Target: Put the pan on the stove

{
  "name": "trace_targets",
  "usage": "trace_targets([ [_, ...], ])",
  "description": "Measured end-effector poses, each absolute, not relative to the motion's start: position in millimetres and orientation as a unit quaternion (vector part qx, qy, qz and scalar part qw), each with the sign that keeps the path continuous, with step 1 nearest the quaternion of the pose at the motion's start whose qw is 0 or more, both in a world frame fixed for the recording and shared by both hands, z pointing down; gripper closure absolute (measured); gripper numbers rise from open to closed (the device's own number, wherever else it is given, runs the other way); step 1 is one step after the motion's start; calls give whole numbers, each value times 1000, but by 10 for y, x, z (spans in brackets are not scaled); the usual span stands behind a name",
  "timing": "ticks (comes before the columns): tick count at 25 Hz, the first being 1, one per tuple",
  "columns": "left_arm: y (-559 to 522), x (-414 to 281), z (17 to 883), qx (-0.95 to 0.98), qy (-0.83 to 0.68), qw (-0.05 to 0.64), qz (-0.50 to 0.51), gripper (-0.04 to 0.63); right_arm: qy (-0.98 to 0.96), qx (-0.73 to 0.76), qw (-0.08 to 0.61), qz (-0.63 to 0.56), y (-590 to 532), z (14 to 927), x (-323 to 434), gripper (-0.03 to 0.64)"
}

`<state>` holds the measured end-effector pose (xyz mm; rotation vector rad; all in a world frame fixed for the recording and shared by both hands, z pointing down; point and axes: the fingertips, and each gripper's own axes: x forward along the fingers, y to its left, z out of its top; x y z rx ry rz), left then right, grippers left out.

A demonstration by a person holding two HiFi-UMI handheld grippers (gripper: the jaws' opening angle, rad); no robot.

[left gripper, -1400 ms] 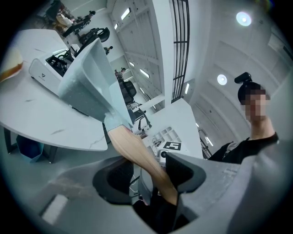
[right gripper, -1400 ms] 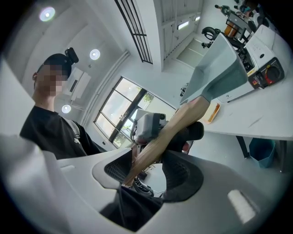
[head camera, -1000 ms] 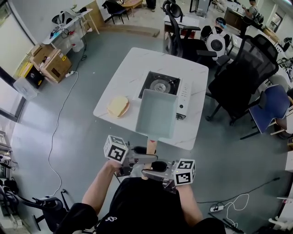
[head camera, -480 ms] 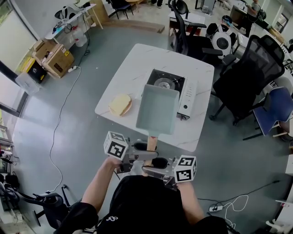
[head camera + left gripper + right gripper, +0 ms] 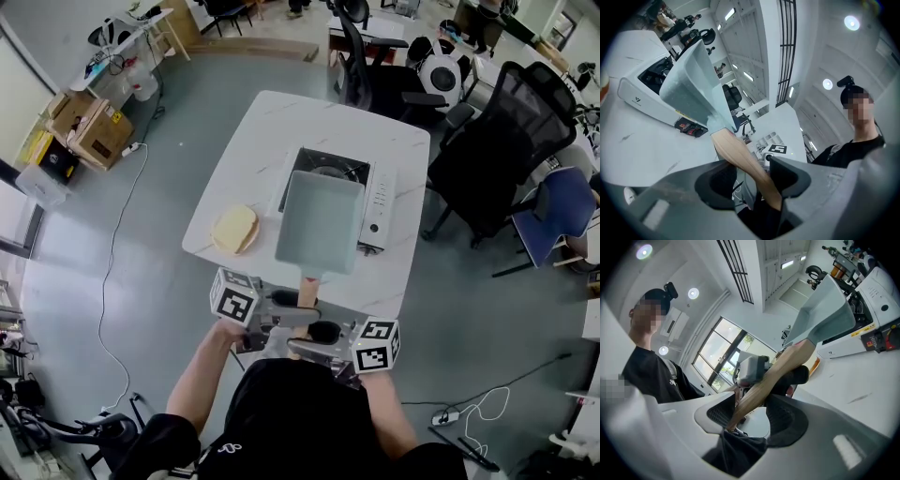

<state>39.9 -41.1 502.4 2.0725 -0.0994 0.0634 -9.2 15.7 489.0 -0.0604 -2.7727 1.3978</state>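
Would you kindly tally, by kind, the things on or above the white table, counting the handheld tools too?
pan: 1
stove: 1
plate of bread: 1
tools: 2, the left tool and the right tool
total: 5

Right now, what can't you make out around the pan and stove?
- Burner: head view, mostly covered by the pan.
- Gap between pan and stove: head view looks straight down; gripper views unclear.
- Stove's panel print: too small in head view.
- Yellow thing left of pan: head view, too small to identify.
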Motion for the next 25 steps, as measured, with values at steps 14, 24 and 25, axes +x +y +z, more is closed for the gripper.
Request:
trace_targets([
  [14,-1059,197,5140,851,0,523,41,376,-883,28,9,469,-543,5004,-344,405],
  [24,-1464,18,5253,844,25,534,45,376,-876,55,11,479,-978,5112,-547,405],
  [25,-1500,11,5259,843,28,535,44,376,-876,57,11,479,-1017,5122,-556,405],
])
